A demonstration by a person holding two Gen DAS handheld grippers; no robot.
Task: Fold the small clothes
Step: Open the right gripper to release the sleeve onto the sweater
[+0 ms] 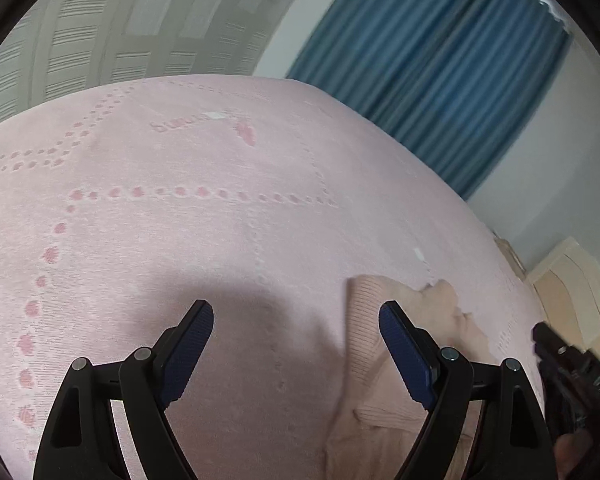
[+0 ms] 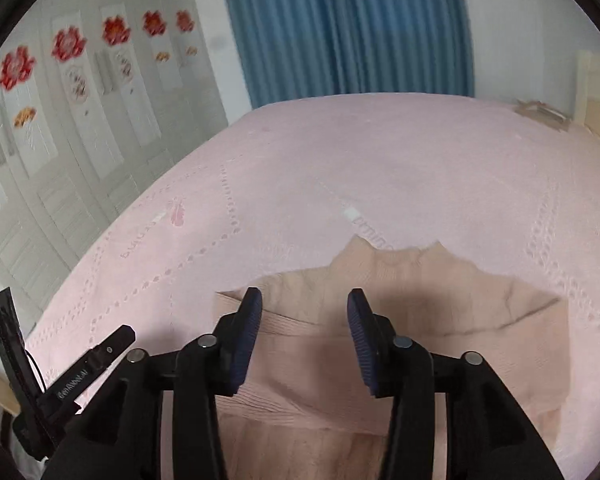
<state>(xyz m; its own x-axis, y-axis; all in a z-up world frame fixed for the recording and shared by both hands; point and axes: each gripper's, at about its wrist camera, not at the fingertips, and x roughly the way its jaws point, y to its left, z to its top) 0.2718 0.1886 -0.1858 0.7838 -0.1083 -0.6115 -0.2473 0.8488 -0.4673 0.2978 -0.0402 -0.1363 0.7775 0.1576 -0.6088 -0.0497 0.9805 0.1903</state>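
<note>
A fold looks just finished: the right gripper [image 2: 304, 300] hangs released above the peach knit sweater [image 2: 420, 320], fingers empty. The left gripper [image 1: 296, 316], also released (nothing between its fingers), has the sweater beside its right finger on the pink bedspread [image 1: 180, 240]; next comes gripping a fresh edge.

Pink bedspread [image 2: 380, 152]: woven script word beside a white tag, far of the sweater, partly covered, illegible; a second, inverted, at left, illegible. Black gripper body [image 2: 74, 384], near left: small lettering, blurred.
</note>
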